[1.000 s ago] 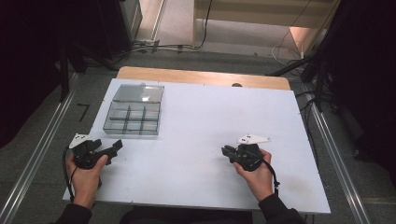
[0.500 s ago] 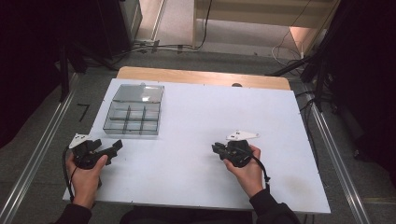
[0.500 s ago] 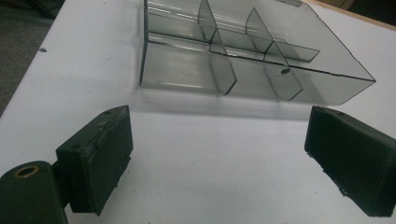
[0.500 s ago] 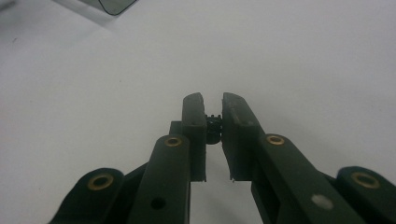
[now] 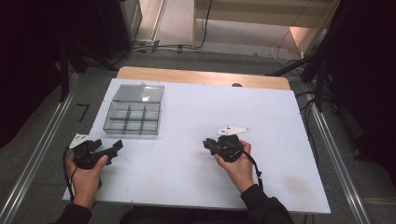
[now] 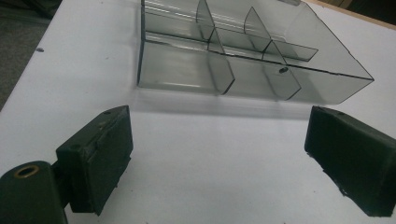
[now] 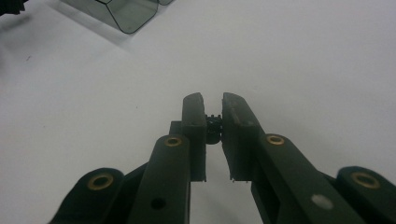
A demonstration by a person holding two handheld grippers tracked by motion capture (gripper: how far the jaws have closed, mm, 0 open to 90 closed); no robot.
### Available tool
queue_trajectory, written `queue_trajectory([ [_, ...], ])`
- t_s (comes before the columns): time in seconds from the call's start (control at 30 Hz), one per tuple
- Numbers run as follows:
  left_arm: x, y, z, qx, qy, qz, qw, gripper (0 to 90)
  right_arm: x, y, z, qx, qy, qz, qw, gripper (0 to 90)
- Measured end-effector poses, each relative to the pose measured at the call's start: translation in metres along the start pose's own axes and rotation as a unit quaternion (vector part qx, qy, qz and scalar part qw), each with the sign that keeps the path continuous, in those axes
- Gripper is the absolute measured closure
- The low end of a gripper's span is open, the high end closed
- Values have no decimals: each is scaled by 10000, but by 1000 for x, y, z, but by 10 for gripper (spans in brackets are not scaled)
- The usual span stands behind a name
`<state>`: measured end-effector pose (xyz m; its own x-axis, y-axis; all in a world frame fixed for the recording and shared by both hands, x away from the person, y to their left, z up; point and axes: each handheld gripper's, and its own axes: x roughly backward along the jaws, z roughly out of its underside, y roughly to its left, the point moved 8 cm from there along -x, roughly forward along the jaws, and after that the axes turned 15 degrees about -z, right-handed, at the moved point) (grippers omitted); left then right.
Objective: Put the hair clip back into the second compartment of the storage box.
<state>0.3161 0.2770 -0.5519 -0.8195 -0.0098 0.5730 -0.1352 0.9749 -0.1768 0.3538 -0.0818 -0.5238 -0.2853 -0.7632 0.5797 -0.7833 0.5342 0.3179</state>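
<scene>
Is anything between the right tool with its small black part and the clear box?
Nothing visible. Only bare table lies between the right tool, shut on the small black part, and the clear box. The left tool is off to the side.
</scene>
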Motion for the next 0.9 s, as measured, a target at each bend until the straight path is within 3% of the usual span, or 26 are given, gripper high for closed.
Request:
queue_trajectory([
  [0.9, 2, -1, 0, -13, -9, 37, 10000, 86, -50, 19, -30, 74, 58, -92, 9999, 776],
])
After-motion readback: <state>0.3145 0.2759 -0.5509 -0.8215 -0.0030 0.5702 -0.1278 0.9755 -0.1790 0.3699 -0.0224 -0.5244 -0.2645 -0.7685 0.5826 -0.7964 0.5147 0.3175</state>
